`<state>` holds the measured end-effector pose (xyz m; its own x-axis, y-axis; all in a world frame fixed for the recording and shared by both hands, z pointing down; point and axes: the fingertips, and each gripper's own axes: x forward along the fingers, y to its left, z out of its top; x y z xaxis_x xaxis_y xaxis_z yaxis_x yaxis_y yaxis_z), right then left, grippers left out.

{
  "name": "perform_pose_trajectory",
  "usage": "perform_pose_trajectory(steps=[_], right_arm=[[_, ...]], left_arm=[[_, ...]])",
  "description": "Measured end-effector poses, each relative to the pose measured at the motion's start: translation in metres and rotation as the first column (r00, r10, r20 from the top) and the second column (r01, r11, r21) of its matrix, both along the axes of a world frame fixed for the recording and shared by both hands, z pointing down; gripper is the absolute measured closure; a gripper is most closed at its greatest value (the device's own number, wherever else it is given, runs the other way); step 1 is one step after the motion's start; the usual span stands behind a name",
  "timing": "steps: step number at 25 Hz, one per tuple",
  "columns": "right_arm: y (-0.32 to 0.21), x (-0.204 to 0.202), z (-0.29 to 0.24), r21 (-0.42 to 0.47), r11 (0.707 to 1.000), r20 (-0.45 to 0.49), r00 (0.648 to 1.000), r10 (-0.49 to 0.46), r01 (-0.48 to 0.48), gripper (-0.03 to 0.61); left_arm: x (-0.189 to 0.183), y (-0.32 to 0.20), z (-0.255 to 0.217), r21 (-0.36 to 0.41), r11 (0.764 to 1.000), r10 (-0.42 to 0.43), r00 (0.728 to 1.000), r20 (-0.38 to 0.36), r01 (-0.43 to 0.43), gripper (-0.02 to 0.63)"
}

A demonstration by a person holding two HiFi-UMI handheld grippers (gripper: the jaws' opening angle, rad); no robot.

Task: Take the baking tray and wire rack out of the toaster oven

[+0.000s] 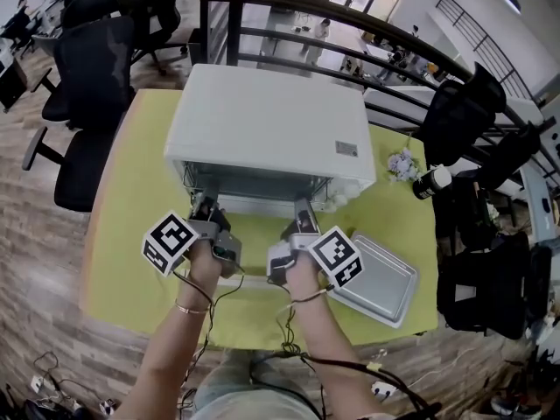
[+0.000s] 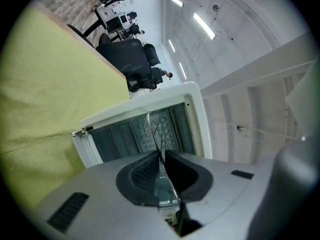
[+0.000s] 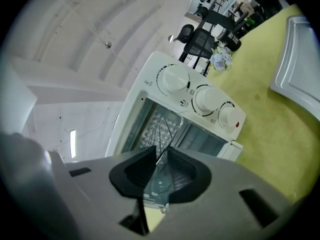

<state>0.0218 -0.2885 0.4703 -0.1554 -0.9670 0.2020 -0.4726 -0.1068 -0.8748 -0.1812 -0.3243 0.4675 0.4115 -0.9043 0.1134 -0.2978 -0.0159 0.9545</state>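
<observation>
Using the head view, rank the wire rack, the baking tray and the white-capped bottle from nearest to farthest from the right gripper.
1. wire rack: clamped in the right gripper at the toaster oven mouth.
2. baking tray: lying just right of that gripper.
3. white-capped bottle: out at the far right.

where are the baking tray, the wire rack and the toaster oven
baking tray (image 1: 376, 280): head view, its flat middle
wire rack (image 3: 159, 129): right gripper view, its wires at the oven mouth
toaster oven (image 1: 262, 116): head view, its white top
</observation>
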Motion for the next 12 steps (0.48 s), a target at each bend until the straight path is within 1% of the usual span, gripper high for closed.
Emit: perform_pose_trajectory(steps=[12], right_arm=[[0.025, -0.004, -0.001, -0.011, 1.0, 0.007, 1.0, -0.013, 0.013, 0.514]], left_arm=[[-0.004, 0.025, -0.001, -0.012, 1.0, -0.015, 1.0, 0.006, 0.015, 0.581]])
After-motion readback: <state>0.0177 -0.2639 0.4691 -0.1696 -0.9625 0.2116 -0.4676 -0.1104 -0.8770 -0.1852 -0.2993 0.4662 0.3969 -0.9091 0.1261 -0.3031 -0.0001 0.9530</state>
